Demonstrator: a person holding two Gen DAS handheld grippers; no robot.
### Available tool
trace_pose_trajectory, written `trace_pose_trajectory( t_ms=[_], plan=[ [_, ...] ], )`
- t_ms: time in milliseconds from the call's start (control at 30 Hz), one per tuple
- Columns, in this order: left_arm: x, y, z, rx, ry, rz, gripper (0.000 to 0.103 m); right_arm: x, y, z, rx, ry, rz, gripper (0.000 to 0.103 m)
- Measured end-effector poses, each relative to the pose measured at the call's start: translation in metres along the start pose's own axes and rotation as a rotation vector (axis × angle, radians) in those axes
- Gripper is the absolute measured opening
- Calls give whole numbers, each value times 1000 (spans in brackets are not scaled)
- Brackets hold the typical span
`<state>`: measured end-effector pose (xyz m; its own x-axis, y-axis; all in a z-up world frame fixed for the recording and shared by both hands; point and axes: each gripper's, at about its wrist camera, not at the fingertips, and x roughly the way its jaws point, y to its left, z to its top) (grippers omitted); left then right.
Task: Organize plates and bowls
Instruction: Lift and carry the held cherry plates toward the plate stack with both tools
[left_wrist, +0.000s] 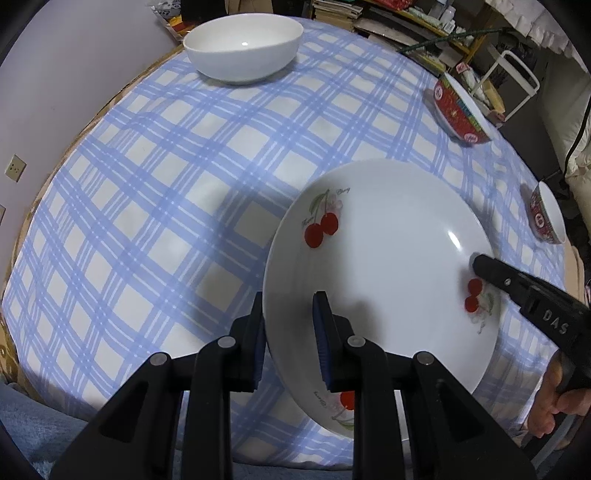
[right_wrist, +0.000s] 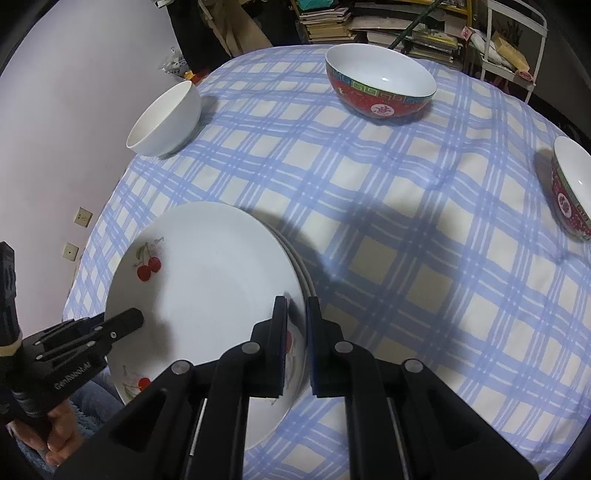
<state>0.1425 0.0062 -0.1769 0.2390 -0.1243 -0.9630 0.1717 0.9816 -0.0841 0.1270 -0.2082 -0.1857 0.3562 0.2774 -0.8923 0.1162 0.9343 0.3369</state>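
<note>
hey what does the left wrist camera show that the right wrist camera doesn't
Only the left wrist view shows the left gripper straddling the near rim of the cherry plate.

Only the right wrist view shows more plates stacked under it, and the right gripper straddling the stack's edge.

Both show the white bowl, two red patterned bowls, and the blue checked tablecloth.

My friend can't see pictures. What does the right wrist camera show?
The right gripper pinches the near edge of a white cherry plate topping a stack on a blue checked tablecloth. The left gripper grips the plate's other side. A white bowl and two red bowls sit beyond.
</note>
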Motion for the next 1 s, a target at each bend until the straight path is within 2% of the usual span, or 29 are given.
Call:
trace_pose_trajectory(
  t_ms=[167,333,433,1000],
  plan=[
    [1,4,2,-22,2,-17,24,2,-2,-1,7,6,7,11],
    [6,2,1,-17,-8,37,23,1,3,-2,-20,-4,-4,10],
    [12,4,0,-27,14,30,22,1,10,-5,-80,-24,-63,10],
    [10,0,-1,1,-3,61,23,3,3,-6,-60,-28,-42,10]
  ],
)
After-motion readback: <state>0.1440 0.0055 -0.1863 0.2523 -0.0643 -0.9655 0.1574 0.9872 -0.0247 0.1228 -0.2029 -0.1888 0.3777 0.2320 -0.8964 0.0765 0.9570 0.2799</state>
